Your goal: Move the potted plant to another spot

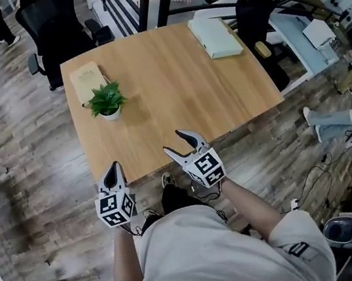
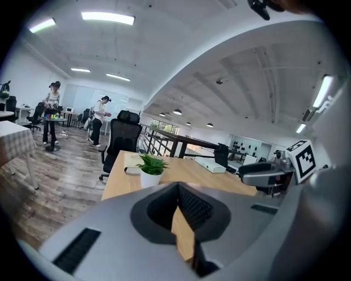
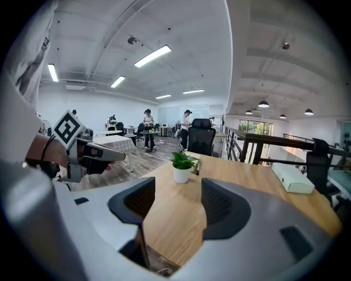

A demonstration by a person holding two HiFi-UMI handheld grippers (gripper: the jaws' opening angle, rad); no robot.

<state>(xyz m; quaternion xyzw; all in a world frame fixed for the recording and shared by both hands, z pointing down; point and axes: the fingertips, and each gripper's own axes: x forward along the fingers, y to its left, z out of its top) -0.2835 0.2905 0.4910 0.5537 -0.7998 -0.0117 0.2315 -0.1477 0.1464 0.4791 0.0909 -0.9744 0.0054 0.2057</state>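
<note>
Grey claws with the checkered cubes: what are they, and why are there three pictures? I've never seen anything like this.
No robot here: a person holds a two-jaw claw in each hand. The head view comes from a camera on the person's head, looking down. The two gripper views come from cameras riding on the claws, looking along their jaws. The left gripper has its jaws together; the right gripper has them apart. Neither holds anything. On the wooden table stands a small potted plant in a white pot, with a tan pad close by and a pale flat box at the far edge.
</note>
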